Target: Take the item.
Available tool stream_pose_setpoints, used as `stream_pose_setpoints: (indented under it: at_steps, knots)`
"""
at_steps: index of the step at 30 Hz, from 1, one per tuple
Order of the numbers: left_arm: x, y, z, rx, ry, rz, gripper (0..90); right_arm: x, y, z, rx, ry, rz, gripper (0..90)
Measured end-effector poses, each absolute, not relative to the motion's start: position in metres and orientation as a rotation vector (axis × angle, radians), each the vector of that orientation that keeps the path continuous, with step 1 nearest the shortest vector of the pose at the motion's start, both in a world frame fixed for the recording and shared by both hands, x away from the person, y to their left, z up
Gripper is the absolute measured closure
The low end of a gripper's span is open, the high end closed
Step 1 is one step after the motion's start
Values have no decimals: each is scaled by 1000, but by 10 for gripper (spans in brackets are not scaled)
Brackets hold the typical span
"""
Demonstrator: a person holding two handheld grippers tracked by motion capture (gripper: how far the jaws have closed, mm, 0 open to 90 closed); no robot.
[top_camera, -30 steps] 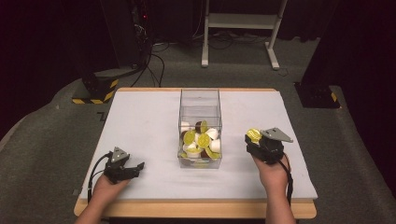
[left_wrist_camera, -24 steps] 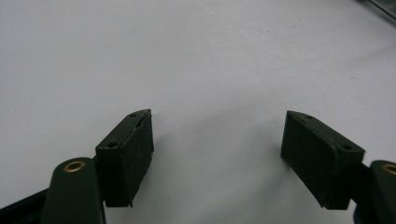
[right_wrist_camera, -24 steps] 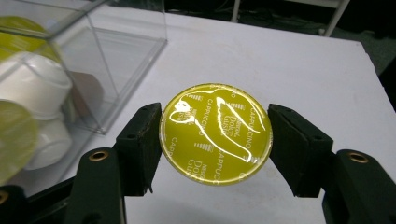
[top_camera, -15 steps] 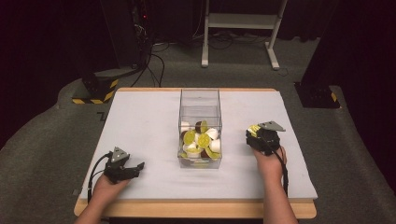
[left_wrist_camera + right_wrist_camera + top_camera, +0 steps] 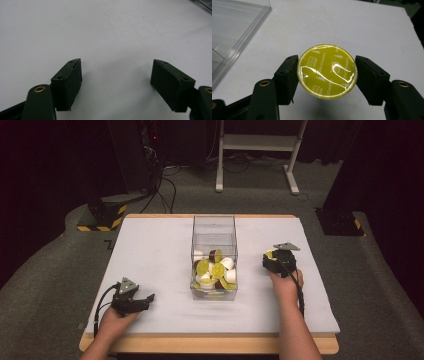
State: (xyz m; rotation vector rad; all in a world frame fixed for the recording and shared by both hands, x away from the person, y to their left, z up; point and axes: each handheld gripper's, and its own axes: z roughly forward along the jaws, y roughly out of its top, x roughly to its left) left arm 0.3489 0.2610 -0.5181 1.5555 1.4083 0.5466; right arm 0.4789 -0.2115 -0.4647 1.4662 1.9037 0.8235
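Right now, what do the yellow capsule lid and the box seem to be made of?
Capsule lid: probably thin glossy foil or plastic film; it shines and wrinkles slightly under white print. Box: clear hard plastic, perhaps acrylic; the capsules inside show through its walls.

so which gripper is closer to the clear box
Right. The right gripper holds a yellow capsule just beside the clear box; the left gripper rests open on the table, farther off toward its near left corner.
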Motion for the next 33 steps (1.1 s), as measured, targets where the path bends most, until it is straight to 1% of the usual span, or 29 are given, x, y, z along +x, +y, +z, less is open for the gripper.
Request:
stream_pose_setpoints:
  at_steps: [5, 22, 29, 33]
  knots:
    - [349, 261, -518, 1555, 1408, 546, 253, 489, -214, -478, 1529, 1921, 769, 380]
    - [349, 261, -518, 1557, 1409, 544, 253, 486, -209, -481, 1518, 1948, 766, 371]
    - [349, 261, -518, 1549, 1410, 545, 253, 482, -205, -477, 1504, 1962, 793, 239]
    - [349, 261, -518, 1558, 1408, 545, 253, 479, -203, -472, 1513, 1948, 820, 227]
